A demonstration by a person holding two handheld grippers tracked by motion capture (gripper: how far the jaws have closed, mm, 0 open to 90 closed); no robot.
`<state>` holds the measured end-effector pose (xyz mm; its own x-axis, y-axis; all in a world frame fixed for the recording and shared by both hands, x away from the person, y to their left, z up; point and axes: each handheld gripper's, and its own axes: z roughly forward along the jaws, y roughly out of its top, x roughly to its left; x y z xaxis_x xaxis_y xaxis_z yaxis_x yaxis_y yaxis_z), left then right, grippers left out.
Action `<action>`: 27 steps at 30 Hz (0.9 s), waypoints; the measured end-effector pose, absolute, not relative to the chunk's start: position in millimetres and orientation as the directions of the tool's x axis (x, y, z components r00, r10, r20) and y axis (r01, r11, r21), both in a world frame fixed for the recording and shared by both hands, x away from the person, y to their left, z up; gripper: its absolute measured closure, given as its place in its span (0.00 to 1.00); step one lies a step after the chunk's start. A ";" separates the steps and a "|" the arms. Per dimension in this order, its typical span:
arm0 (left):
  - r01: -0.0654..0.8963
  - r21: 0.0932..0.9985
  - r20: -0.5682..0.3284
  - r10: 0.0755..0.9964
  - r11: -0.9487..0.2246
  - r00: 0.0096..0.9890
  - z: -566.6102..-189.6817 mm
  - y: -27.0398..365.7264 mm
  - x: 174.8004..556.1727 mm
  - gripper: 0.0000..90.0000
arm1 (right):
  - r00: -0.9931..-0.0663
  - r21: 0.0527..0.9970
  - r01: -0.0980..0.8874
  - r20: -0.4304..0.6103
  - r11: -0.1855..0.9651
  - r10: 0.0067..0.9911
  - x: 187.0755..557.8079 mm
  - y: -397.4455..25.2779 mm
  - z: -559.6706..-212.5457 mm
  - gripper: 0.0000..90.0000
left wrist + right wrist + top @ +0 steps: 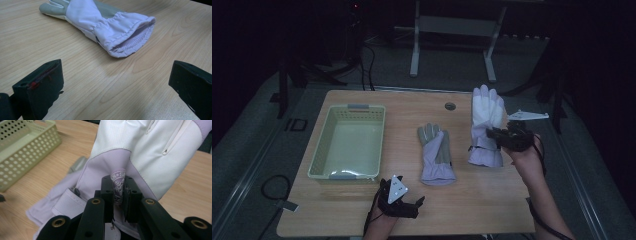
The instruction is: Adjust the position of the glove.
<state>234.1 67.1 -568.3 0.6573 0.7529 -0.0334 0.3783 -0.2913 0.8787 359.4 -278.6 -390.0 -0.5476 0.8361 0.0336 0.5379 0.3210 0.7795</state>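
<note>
Hidden behind the black jaws in the right gripper view: most of the cuff of the right-hand glove (pixel 150 152). Cut off at the top edge there, its fingers. Pinched shut on a fold of lilac fabric printed with a round white emblem, the right gripper (pixel 119 192), jaws pressed together with only cloth between them. Seen from the high view, the same glove (pixel 486 125) held by the right gripper (pixel 498 135) with its fingers toward the far edge; whether it lay flat or was raised off the wooden table (pixel 482 200) could not be told.

Spread wide and empty, the left gripper (pixel 115 85), hovering low over bare wood near the front edge (left gripper (pixel 404 202) in the high view), just short of the open cuff of the second glove (pixel 105 22). Lying flat at the table's middle, that second glove (pixel 436 152), grey palm patches on pale lilac, gathered elastic at the wrist, ribbed lining inside the mouth. Fingertips cropped at the top of the left gripper view.

At the left of the table, a pale green plastic basket (pixel 319 150) with perforated walls. Light wood-grain laminate surface; dark room beyond, grey floor, a metal stand's legs at the back, cables hard to make out.
</note>
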 end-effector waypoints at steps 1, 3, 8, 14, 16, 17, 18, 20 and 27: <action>0.380 0.879 -0.037 0.753 -0.289 0.657 -568.3 67.0 234.0 0.00 | -0.552 0.781 0.533 0.031 0.325 0.833 359.1 -273.3 -388.0 0.89; 0.379 0.880 -0.038 0.753 -0.287 0.657 -568.3 67.0 234.1 0.00 | -0.559 0.783 0.528 0.029 0.328 0.829 358.6 -262.4 -384.9 0.89; 0.378 0.881 -0.039 0.751 -0.286 0.659 -568.4 67.1 234.1 0.00 | -0.594 0.781 0.516 0.029 0.353 0.804 357.9 -233.5 -383.4 0.89; 0.377 0.882 -0.041 0.750 -0.284 0.660 -568.3 67.3 233.9 0.00 | -0.624 0.763 0.530 0.055 0.370 0.779 358.3 -201.8 -394.0 0.89; 0.378 0.882 -0.042 0.750 -0.283 0.660 -568.4 67.2 233.8 0.00 | -0.628 0.753 0.541 0.065 0.375 0.775 358.4 -192.1 -399.6 0.89; 0.378 0.881 -0.042 0.750 -0.283 0.660 -568.4 67.2 233.8 0.00 | -0.631 0.749 0.543 0.065 0.380 0.773 358.5 -187.9 -402.5 0.89; 0.378 0.881 -0.043 0.750 -0.283 0.660 -568.4 67.2 233.8 0.00 | -0.633 0.745 0.546 0.067 0.383 0.771 358.9 -184.2 -405.7 0.89; 0.378 0.882 -0.044 0.750 -0.281 0.660 -568.4 67.0 233.8 0.00 | -0.633 0.734 0.556 0.069 0.390 0.771 359.8 -177.3 -412.2 0.89; 0.379 0.880 -0.042 0.748 -0.286 0.662 -568.3 67.0 233.7 0.00 | -0.624 0.694 0.593 0.075 0.409 0.777 367.9 -161.8 -436.1 0.89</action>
<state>233.7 67.0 -568.3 0.6621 0.7482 -0.0418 0.3786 -0.2859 0.8803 367.9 -161.8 -436.1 -0.6244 0.7775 0.0749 0.5928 0.4093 0.6936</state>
